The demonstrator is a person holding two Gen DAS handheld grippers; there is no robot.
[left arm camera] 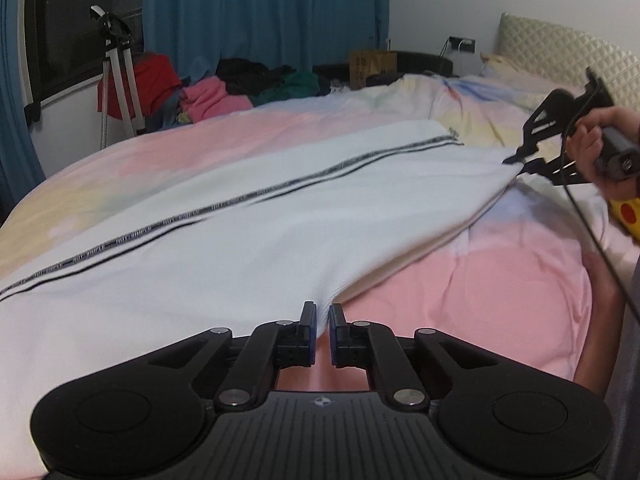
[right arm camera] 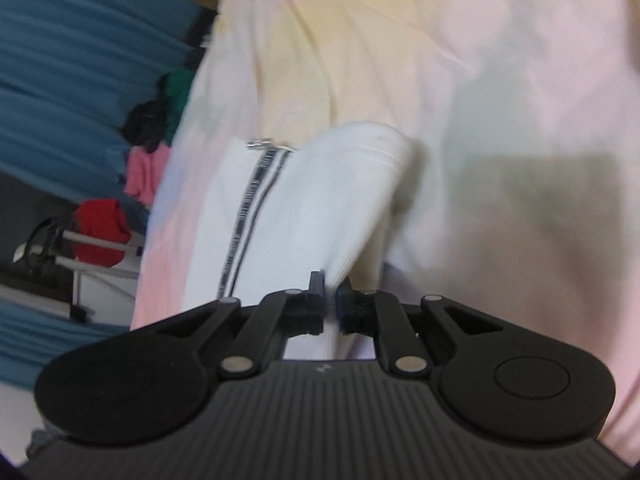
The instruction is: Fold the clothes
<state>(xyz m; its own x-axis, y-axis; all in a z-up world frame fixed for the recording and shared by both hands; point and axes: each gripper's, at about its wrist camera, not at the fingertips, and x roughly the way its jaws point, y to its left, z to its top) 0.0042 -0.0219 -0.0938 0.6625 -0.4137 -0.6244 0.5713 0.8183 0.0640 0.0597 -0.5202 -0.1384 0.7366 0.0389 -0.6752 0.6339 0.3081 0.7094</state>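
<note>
The left gripper (left arm camera: 322, 312) sits low over the bed, its two black fingers drawn close together and pinching an edge of the white garment (left arm camera: 248, 232), whose cloth gathers into a ridge right at the blue pads. From that pinch the fabric runs taut and slightly lifted toward the far right, where the right gripper (left arm camera: 520, 162) clamps another corner of the same garment; a person's hand (left arm camera: 600, 148) wraps the handle there, with a black cable (left arm camera: 592, 232) trailing down from it. In the right wrist view, which is rolled sideways and blurred, the right gripper's fingers (right arm camera: 316, 284) are pressed near each other with white cloth passing between them, so it too is nipping the garment. The garment lies spread across the pastel duvet (left arm camera: 460, 288), pink, yellow and blue in patches, with a dark double zipper stripe (left arm camera: 224, 208) running its length to a metal pull (right arm camera: 262, 144) at the far end. The stretch of cloth between the two grippers hangs just above the bedding, casting a shadow on the pink area. Beyond the bed's far edge a heap of clothes (left arm camera: 224, 92), red, pink, black and green, sits against the blue curtain (left arm camera: 264, 12). A white stand (left arm camera: 120, 76) rises beside the heap near a dark window. A quilted headboard (left arm camera: 560, 52) and a pillow stand at the upper right, and a brown paper bag (left arm camera: 372, 66) rests by the wall; what it holds cannot be seen.
</note>
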